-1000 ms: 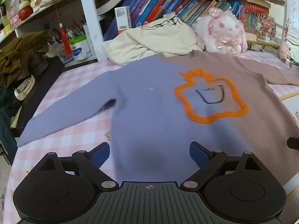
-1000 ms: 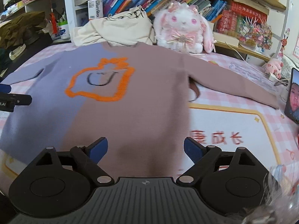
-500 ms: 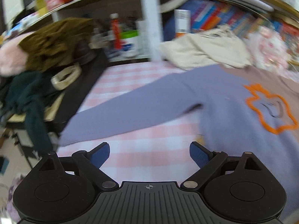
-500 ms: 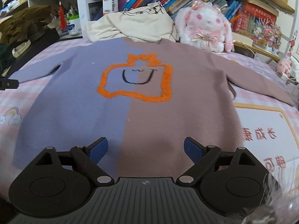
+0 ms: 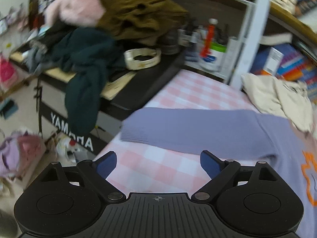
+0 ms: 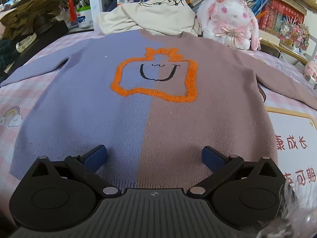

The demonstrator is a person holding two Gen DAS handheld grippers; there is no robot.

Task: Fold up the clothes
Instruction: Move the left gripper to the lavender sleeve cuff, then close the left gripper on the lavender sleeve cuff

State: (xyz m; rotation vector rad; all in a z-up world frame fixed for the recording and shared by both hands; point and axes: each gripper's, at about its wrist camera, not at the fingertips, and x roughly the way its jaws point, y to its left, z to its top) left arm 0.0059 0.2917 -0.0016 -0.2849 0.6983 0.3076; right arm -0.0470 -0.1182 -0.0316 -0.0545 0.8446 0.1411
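A sweater (image 6: 150, 107), lilac on its left half and mauve on its right, with an orange outlined face, lies flat and face up on the pink checked cloth. My right gripper (image 6: 155, 157) is open and empty, just above the sweater's bottom hem at the middle. My left gripper (image 5: 158, 163) is open and empty over the checked cloth, a little short of the lilac left sleeve (image 5: 188, 130), which stretches out sideways with its cuff near the table's left edge.
A cream garment (image 6: 150, 17) and a white plush rabbit (image 6: 231, 19) lie behind the sweater's collar, in front of bookshelves. A black keyboard stand (image 5: 118, 91) piled with dark clothes stands left of the table. A white printed mat (image 6: 293, 138) lies at the right.
My left gripper has swung left from the sweater's body to the left sleeve and cuff. My right gripper has shifted left to the hem's middle. Both stayed open.
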